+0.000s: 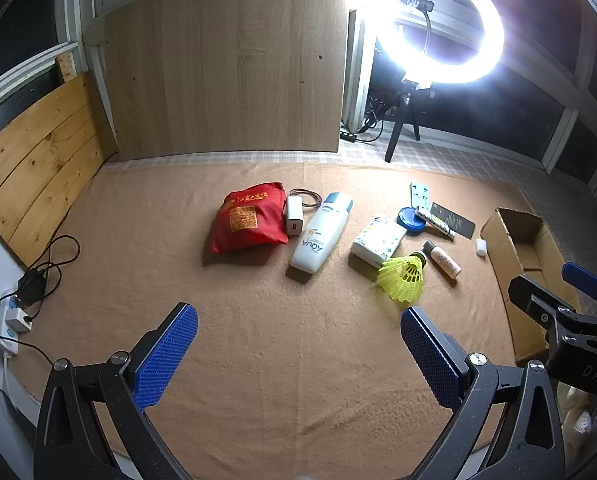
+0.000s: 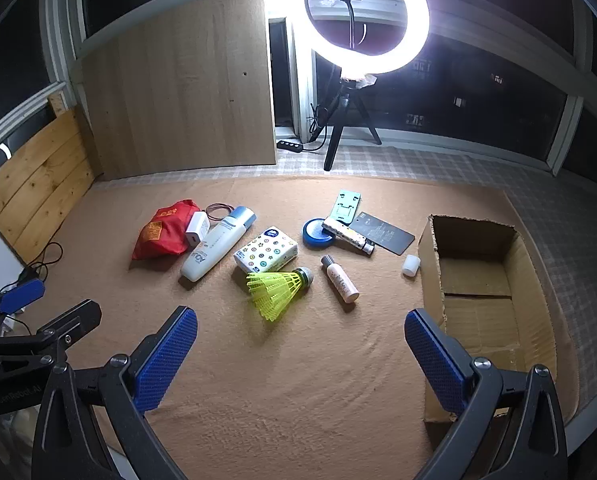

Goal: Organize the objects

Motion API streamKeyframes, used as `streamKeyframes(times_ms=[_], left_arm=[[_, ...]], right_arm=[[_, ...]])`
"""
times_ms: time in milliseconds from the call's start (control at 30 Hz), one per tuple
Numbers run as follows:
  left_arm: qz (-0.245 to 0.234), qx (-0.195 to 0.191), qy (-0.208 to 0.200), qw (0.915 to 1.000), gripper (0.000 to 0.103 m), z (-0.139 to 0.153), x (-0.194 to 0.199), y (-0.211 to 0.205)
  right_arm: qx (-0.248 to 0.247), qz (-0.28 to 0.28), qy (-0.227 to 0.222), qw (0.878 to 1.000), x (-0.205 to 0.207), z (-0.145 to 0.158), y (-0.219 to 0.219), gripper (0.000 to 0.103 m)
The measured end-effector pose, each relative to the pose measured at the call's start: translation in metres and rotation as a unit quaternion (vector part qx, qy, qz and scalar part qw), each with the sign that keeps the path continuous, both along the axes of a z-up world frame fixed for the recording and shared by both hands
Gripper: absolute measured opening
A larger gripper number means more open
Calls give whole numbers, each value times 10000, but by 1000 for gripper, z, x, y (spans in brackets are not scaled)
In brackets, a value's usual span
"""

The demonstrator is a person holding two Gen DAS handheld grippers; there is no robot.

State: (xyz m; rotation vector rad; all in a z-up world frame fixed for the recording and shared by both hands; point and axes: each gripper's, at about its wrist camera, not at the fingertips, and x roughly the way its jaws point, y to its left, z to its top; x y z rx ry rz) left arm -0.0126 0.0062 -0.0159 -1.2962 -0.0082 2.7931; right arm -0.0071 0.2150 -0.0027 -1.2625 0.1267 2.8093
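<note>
Both grippers are held spread, empty. The shuttlecock (image 2: 280,289) is found at twelve o'clock of the right gripper (image 2: 300,356), the nearer, its long axis crosswise; the box (image 2: 428,248) lies at two o'clock.

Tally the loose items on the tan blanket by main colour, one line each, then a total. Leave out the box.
Red: 1, pouch
White: 4, charger, AQUA bottle, tissue pack, small cap
Blue: 1, round tin
Yellow: 1, shuttlecock
Pink: 1, small bottle
Mint: 1, stand
Black: 1, card
Patterned: 1, tube
Brown: 1, hair ties
Total: 12
</note>
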Motion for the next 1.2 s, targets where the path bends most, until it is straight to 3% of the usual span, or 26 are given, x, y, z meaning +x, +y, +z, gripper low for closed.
streamKeyframes(times_ms=[1200], left_arm=[[-56,-26,-6,10000,102,0,-7,2]], right_arm=[[-43,-17,-52,10000,-10,-4,1,103]])
